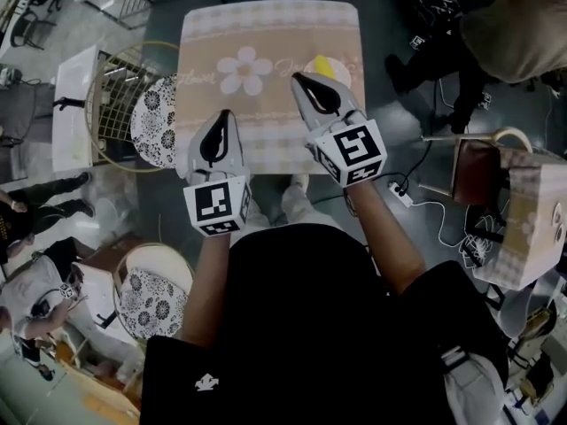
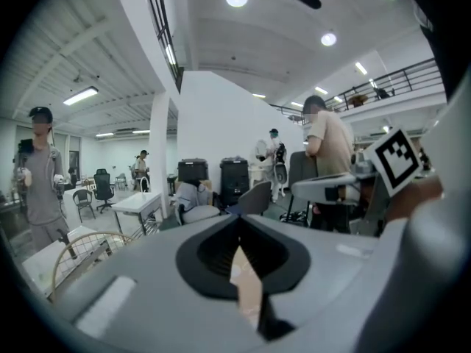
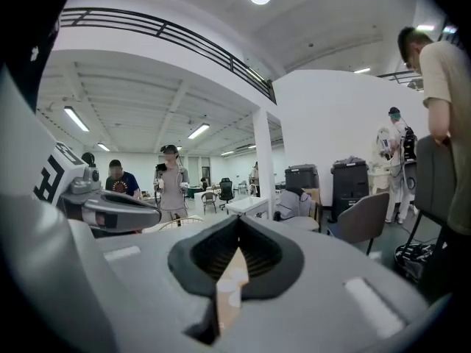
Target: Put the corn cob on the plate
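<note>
A small table (image 1: 266,34) under a beige cloth with a white flower stands in front of me. At its right side lies a yellow thing (image 1: 322,64), likely the corn cob, partly hidden behind my right gripper. I cannot make out a plate. My right gripper (image 1: 299,78) hovers over the table just left of the yellow thing, jaws together and empty. My left gripper (image 1: 223,114) hangs over the table's near left part, also shut and empty. Both gripper views look level across the room, with the left gripper (image 2: 239,223) and right gripper (image 3: 237,230) each closed at the tip.
A chair with a patterned cushion (image 1: 158,120) stands at the table's left, another (image 1: 151,301) nearer me. A white table (image 1: 74,104) is further left. A person (image 1: 518,25) stands at the upper right. A power strip (image 1: 400,194) with cables lies on the floor.
</note>
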A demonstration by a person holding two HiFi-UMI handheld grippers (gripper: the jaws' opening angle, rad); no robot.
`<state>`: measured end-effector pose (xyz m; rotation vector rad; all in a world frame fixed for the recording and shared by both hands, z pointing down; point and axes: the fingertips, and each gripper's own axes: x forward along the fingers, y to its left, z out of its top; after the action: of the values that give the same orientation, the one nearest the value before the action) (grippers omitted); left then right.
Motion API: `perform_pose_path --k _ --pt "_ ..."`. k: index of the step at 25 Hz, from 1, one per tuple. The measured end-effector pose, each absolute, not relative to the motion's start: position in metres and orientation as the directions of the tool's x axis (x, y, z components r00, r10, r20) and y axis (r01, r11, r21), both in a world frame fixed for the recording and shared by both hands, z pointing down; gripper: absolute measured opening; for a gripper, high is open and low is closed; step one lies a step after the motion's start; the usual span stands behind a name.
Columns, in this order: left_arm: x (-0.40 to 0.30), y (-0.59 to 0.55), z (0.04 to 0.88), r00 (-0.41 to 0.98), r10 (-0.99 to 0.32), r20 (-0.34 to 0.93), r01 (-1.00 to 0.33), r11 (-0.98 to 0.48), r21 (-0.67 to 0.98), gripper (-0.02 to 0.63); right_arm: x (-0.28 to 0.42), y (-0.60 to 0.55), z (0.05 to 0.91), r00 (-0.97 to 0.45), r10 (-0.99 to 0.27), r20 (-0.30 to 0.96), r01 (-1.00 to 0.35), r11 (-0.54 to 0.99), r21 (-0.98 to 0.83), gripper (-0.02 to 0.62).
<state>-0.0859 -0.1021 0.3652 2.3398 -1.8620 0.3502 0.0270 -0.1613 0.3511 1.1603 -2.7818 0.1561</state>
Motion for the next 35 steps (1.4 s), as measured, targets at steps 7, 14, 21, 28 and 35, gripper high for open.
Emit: perform_pose_path --k 7,14,21,28,35 --pt "-0.093 -0.090 0.360 0.266 -0.935 0.233 -0.956 -0.286 -0.057 0.008 0.015 -0.141 0.339 -0.690 -0.710 0.137 -0.721 0.692 -0.045 0.002" --pt "-0.109 -0.073 0.352 0.309 -0.929 0.205 -0.943 -0.326 -0.058 0.008 -0.009 -0.111 0.331 -0.706 -0.694 0.140 -0.702 0.711 -0.019 0.002" --pt "-0.128 -0.055 0.340 0.339 -0.924 0.179 -0.933 -0.354 -0.060 0.008 -0.031 -0.085 0.319 -0.703 -0.698 0.135 -0.703 0.711 0.012 0.002" --pt "-0.136 -0.034 0.329 0.372 -0.916 0.148 -0.921 -0.384 -0.061 0.008 -0.042 -0.056 0.307 -0.683 -0.720 0.125 -0.721 0.692 0.040 0.002" --pt "-0.139 -0.007 0.324 0.423 -0.896 0.134 -0.898 -0.435 -0.067 0.008 -0.046 -0.022 0.297 -0.654 -0.749 0.111 -0.749 0.661 0.044 0.002"
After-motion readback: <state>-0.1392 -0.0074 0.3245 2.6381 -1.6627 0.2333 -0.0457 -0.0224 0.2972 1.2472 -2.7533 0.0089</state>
